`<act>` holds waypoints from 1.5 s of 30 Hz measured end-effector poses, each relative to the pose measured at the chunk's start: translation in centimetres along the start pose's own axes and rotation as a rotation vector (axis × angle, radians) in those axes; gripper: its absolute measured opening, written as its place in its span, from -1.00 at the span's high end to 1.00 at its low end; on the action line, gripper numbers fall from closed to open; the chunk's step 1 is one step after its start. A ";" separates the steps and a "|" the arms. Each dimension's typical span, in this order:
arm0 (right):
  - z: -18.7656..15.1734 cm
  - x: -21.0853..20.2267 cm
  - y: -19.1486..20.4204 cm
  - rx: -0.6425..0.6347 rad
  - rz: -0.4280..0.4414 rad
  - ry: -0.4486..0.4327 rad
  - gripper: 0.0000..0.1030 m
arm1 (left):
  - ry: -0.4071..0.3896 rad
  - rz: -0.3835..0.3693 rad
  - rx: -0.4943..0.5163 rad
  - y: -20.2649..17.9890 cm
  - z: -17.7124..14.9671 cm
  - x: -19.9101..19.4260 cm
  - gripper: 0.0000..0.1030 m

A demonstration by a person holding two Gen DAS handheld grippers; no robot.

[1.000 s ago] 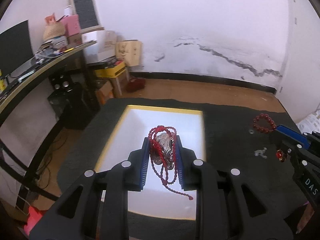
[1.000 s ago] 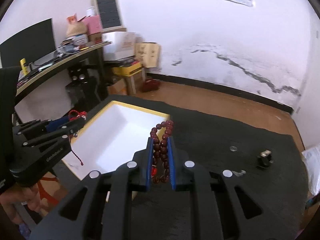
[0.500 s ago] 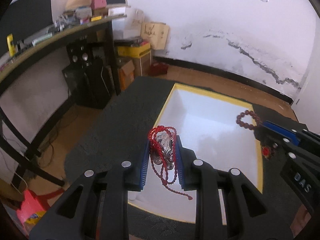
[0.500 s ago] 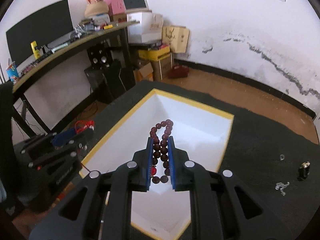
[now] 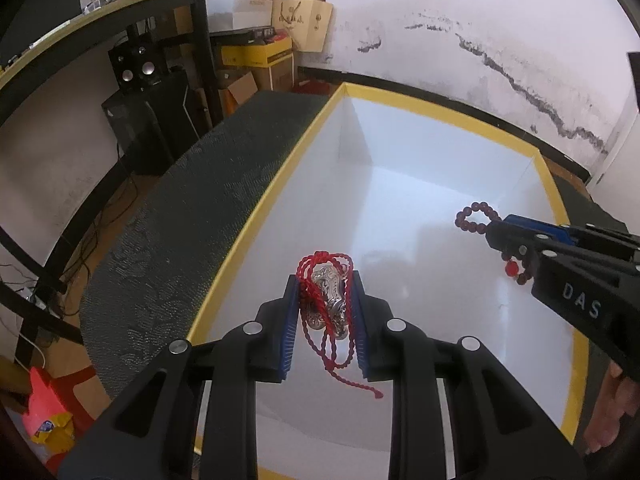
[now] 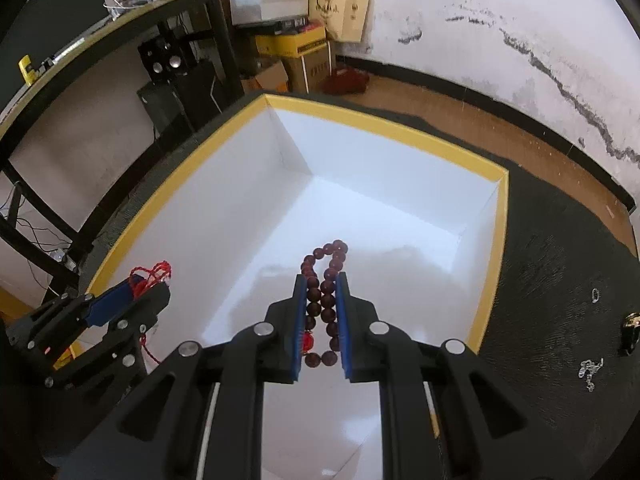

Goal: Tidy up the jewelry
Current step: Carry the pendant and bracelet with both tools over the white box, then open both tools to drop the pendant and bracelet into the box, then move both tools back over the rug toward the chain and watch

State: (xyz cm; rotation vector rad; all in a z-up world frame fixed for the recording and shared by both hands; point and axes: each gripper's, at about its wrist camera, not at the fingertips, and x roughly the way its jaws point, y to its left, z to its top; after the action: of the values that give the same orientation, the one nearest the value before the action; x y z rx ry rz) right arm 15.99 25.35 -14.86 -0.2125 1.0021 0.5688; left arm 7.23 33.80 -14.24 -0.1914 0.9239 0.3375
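Note:
My left gripper is shut on a red cord necklace with a silver pendant; its loose cord end dangles below. It hangs over the near left part of a white box with a yellow rim. My right gripper is shut on a dark red bead bracelet over the middle of the same box. In the left wrist view the right gripper reaches in from the right with the bracelet. In the right wrist view the left gripper shows at the left with the red cord.
The box lies on a dark mat. On the mat to the right lie a small ring, a silver chain piece and a small dark and gold item. A desk and boxes stand at the back left.
Both grippers have moved forward and down over the white box, each still holding its piece. The box now fills most of both views.

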 end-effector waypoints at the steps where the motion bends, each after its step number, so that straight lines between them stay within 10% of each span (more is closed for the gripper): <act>1: 0.0 0.4 -0.1 -0.004 -0.006 0.008 0.71 | 0.003 0.001 0.002 -0.1 0.0 0.2 0.53; 17: 0.5 1.9 -0.1 -0.002 -0.016 0.054 0.65 | 0.043 -0.001 0.019 -0.7 -0.5 1.6 0.52; 19: 0.5 1.5 -0.5 0.011 -0.018 0.041 -0.56 | 0.060 -0.007 0.016 -0.6 -0.4 1.7 0.49; 21: 0.6 0.4 -0.7 0.012 -0.024 -0.003 -0.79 | 0.061 -0.008 0.022 -0.7 -0.4 1.5 -0.03; 26: 1.2 -2.0 -1.5 0.012 -0.036 -0.051 -0.79 | 0.014 -0.007 0.018 -1.3 -0.5 -0.2 -0.70; 39: -0.2 -9.4 -4.2 0.049 -0.004 -0.128 -0.79 | -0.046 0.010 0.054 -3.5 -0.2 -5.5 -0.75; 45: -4.8 -17.5 -11.6 0.114 -0.054 -0.221 -0.79 | -0.109 -0.022 0.092 -7.8 -0.1 -9.7 -0.77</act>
State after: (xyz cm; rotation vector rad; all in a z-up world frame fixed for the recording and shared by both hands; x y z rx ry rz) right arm 11.62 7.44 -3.68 -0.0735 0.8086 0.4732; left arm 4.68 24.54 -6.34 -0.0971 0.8271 0.2818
